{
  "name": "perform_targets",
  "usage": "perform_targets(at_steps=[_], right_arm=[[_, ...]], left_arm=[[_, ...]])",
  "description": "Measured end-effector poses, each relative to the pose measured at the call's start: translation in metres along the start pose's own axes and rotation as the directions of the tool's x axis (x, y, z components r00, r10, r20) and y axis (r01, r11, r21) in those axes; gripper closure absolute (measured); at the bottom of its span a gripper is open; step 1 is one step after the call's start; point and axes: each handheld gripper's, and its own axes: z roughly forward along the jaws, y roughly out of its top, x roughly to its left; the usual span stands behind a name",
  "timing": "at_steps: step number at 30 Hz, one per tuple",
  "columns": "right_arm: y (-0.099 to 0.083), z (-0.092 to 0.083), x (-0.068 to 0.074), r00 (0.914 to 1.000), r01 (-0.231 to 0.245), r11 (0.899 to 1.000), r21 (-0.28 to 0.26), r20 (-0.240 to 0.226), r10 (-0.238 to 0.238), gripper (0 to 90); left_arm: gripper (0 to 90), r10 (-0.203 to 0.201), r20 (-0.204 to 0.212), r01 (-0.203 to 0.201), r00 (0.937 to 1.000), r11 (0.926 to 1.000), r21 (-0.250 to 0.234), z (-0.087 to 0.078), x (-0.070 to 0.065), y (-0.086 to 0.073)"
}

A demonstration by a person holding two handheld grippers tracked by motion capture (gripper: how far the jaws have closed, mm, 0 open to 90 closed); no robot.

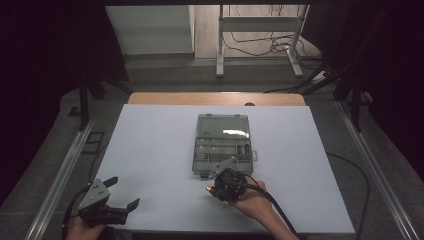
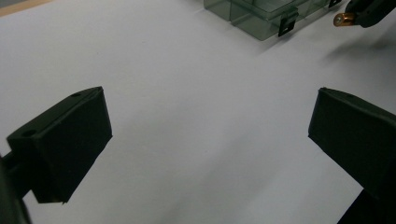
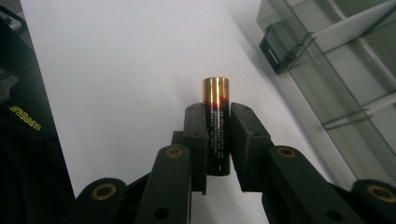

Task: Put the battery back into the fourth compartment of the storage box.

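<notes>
Your right gripper (image 3: pixel 217 140): jaws pinching battery (image 3: pixel 216 122) on both sides, gold-capped end sticking out past pads. Gripper held by your right hand (image 1: pixel 255 201) above white table (image 1: pixel 160 150). Clear compartment box (image 1: pixel 221 145), lid open, lies just beyond and to right of gripper tip; black latch (image 3: pixel 276 46) on its near wall. Your left gripper (image 2: pixel 205 140): jaws spread wide, nothing between, bare table beneath, well apart from box.

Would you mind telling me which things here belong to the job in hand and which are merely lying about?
In the job:
- battery, clamped in the right gripper
- open compartment box, two dark items in one compartment

Not in use:
- left gripper, jaws open and empty
- white stand and loose cables on the floor beyond the table
</notes>
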Motion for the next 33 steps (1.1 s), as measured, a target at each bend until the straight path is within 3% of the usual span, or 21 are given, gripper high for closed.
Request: perform_targets(at_steps=[17, 33], right_arm=[[-0.003, -0.018, -0.012, 0.9986, -0.046, 0.998, -0.039, 0.023, 0.047, 76.8], [-0.008, -0.042, -0.031, 0.991, -0.098, 0.991, -0.092, 0.082, 0.106, 76.8]], left_arm=[[0.3, 0.001, 0.0, -0.001, 1.0, 1.0, -0.001, 0.0, 0.0, 0.0], [0.3, -0.003, -0.001, 0.003, 1.0, 1.0, -0.002, 0.0, 0.0, 0.0]])
